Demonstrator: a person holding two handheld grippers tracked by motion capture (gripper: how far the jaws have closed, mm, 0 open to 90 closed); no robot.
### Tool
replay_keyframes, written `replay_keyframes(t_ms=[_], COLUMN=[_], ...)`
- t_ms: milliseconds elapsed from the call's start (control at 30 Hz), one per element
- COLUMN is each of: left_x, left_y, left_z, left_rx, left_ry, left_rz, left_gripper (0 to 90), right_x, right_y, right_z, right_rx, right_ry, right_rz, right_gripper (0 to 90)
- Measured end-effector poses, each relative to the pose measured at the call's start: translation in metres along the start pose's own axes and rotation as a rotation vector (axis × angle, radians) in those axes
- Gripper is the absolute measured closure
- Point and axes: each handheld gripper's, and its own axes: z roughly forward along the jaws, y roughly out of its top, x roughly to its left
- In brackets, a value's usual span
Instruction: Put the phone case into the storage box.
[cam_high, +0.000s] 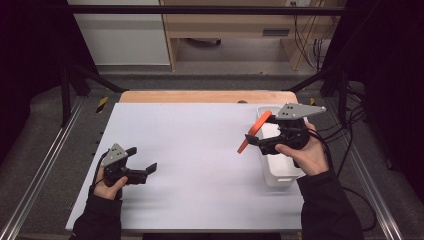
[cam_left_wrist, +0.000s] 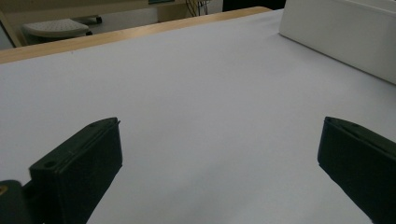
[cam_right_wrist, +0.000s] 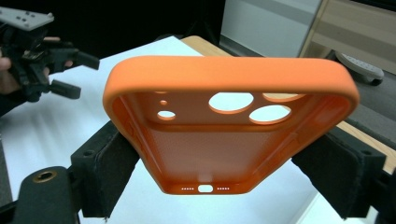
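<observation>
I am holding the orange silicone phone case (cam_right_wrist: 229, 126) by its side edges in my right hand-held gripper (cam_high: 264, 140), raised beside the white plastic bin (cam_high: 280, 172) at the counter's (cam_high: 200, 150) right edge. The soft sides could be flexing and slipping free. My left hand-held gripper (cam_high: 141, 161) is hovering wide and empty near the left edge.

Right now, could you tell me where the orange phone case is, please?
The orange phone case is clamped in the right tongs, held in the air at the right of the high view, beside the white bin's left wall.
</observation>
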Motion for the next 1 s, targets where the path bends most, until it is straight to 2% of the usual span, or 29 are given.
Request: replay_keyframes(t_ms=[433,667,1000], left_x=[0.002,0.003,0.004], left_y=[-0.003,-0.003,-0.004], left_z=[0.001,0.001,0.002], left_rx=[0.011,0.008,0.007], left_ry=[-0.003,-0.010,-0.020], left_rz=[-0.021,-0.018,-0.008], left_gripper=[0.0,0.0,0.0], right_x=[-0.024,-0.037,-0.053], right_y=[0.009,0.011,0.016], right_z=[-0.004,-0.002,0.004], right_rx=[-0.015,-0.001,0.013], right_ry=[-0.143,-0.217,-0.299], right_rz=[0.074,0.099,0.131], right_gripper=[15.9,16.0,16.1])
